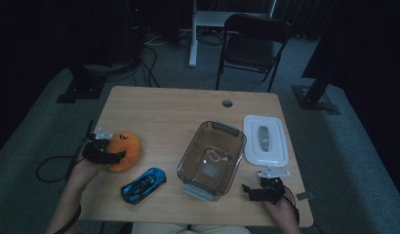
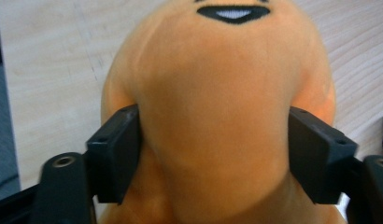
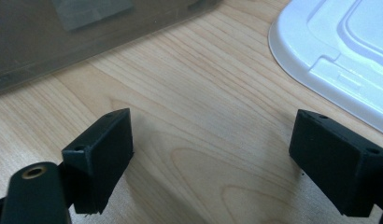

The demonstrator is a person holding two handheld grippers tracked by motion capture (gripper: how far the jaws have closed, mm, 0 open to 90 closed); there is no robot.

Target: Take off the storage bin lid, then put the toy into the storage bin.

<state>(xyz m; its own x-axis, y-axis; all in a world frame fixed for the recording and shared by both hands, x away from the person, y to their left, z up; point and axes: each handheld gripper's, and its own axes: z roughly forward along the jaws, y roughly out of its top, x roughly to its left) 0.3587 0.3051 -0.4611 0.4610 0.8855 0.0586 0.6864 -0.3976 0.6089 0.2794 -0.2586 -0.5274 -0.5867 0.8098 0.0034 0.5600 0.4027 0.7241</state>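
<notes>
Left gripper view looks straight onto the orange plush toy (image 2: pixel 217 112), whose soft body bulges between the two black jaws of the left hand-held gripper (image 2: pixel 213 154). Both pads press into the plush on either side and the fabric dents inward where they meet it, so this hand-held gripper is clamped on the toy. A stitched black mouth sits at the far top of the toy, and pale wood of the counter (image 2: pixel 49 70) shows on both sides of it.

From the high view, the orange plush toy (image 1: pixel 124 150) rests on the counter (image 1: pixel 164 112) near its left edge, with the left hand-held gripper (image 1: pixel 103 152) reaching in from the toy's left side. The person's left forearm comes up from the lower left at a slant, the hand wrapped around the gripper body. A blue toy car (image 1: pixel 143 185) lies just right of and nearer than the toy, apart from it.

At the near right, the right hand-held gripper (image 1: pixel 261 191) sits low over the counter, between a clear plastic bin (image 1: pixel 211 158) and a white lid (image 1: pixel 266 140). In the right gripper view its jaws stand wide apart over bare wood, holding nothing (image 3: pixel 210 163).
</notes>
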